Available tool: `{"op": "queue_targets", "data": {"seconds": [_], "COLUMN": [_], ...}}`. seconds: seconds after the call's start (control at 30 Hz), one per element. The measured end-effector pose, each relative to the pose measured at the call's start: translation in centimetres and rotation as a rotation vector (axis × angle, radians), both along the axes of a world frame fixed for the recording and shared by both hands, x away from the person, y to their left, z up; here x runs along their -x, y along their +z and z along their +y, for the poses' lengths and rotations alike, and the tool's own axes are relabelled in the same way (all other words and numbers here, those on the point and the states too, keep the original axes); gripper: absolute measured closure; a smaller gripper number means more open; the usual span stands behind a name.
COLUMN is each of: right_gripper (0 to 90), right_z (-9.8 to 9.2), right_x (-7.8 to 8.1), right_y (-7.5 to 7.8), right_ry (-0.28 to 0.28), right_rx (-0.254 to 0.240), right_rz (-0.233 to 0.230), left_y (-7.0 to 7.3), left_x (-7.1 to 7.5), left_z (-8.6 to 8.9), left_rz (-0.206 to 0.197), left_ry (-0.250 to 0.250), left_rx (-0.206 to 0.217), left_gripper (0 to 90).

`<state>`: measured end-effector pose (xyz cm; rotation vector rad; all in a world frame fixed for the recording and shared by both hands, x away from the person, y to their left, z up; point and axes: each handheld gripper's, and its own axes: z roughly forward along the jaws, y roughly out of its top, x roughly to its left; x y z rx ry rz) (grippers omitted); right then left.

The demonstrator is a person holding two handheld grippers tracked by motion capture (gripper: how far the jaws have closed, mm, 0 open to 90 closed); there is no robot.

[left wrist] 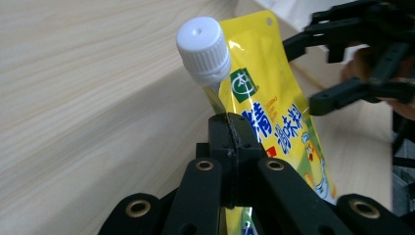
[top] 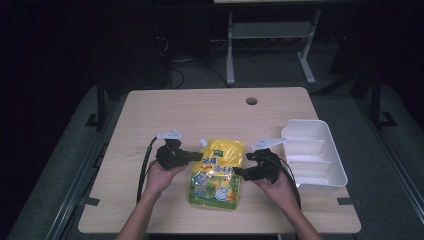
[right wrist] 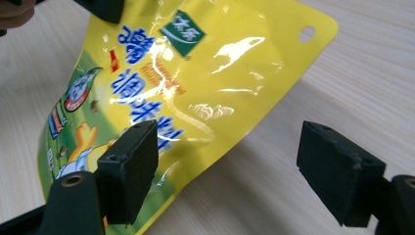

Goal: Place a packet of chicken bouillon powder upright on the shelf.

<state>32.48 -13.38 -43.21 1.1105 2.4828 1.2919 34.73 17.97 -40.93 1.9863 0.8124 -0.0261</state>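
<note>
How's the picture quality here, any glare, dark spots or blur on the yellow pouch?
High view: dim, floor nearly black, pouch print soft. Left gripper view: bright, white cap sharp, left gripper pinching the pouch edge, far gripper slightly soft. Right gripper view: white glare streaks on the foil, near pads a bit soft.

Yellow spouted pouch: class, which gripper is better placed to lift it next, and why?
Left. The left gripper is already shut on the yellow pouch just below its white cap, while the right gripper stands open beside the pouch's edge, gripping nothing.
</note>
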Motion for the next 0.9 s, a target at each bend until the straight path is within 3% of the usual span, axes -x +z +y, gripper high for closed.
{"op": "queue_targets", "data": {"seconds": [0.23, 0.27, 0.3, 0.33, 0.37, 0.4, 0.5, 0.53, 0.6, 0.63, 0.67, 0.83, 0.9], "right_gripper": [30.8, 37.9, 37.9, 44.4, 44.4, 50.8, 57.4, 66.8, 71.0, 82.6, 86.4, 89.4, 89.5], "right_z": [-0.1, -0.1, -0.1, 0.0, 0.0, 0.3, 0.7, 1.0, 1.1, 1.3, 1.3, 1.6, 1.6], "right_x": [-0.4, -0.6, -0.6, -0.7, -0.7, -0.8, -0.9, -0.8, -0.8, -0.7, -0.6, -0.6, -0.6], "right_y": [0.2, 0.3, 0.3, 0.6, 0.6, 1.1, 1.6, 2.2, 2.5, 3.2, 3.5, 4.7, 5.3], "right_ry": [0.055, 0.090, 0.090, 0.117, 0.117, 0.142, 0.172, 0.203, 0.212, 0.241, 0.255, 0.296, 0.319], "right_rx": [-0.079, -0.134, -0.134, -0.196, -0.196, -0.219, -0.215, -0.224, -0.218, -0.219, -0.221, -0.208, -0.207], "right_rz": [0.057, 0.081, 0.081, 0.090, 0.090, 0.099, 0.100, 0.095, 0.094, 0.099, 0.094, 0.103, 0.104], "left_y": [1.0, 1.3, 1.3, 1.6, 1.6, 2.0, 2.3, 2.6, 2.6, 2.7, 2.7, 2.8, 2.9], "left_x": [0.8, 1.0, 1.0, 1.2, 1.2, 1.6, 1.8, 2.0, 2.1, 2.2, 2.3, 2.8, 3.1], "left_z": [0.0, 0.0, 0.0, 0.0, 0.0, -0.1, -0.1, 0.1, 0.2, 0.4, 0.7, 1.3, 1.8], "left_rz": [-0.042, -0.052, -0.052, -0.058, -0.058, -0.076, -0.090, -0.100, -0.103, -0.106, -0.105, -0.123, -0.149], "left_ry": [-0.037, -0.052, -0.052, -0.066, -0.066, -0.075, -0.078, -0.079, -0.078, -0.077, -0.084, -0.089, -0.082], "left_rx": [0.013, 0.030, 0.030, 0.051, 0.051, 0.050, 0.042, 0.041, 0.040, 0.040, 0.047, 0.040, 0.029], "left_gripper": [90.0, 90.0, 90.0, 90.0, 90.0, 90.0, 90.0, 90.0, 90.0, 90.0, 90.0, 84.1, 81.2]}}
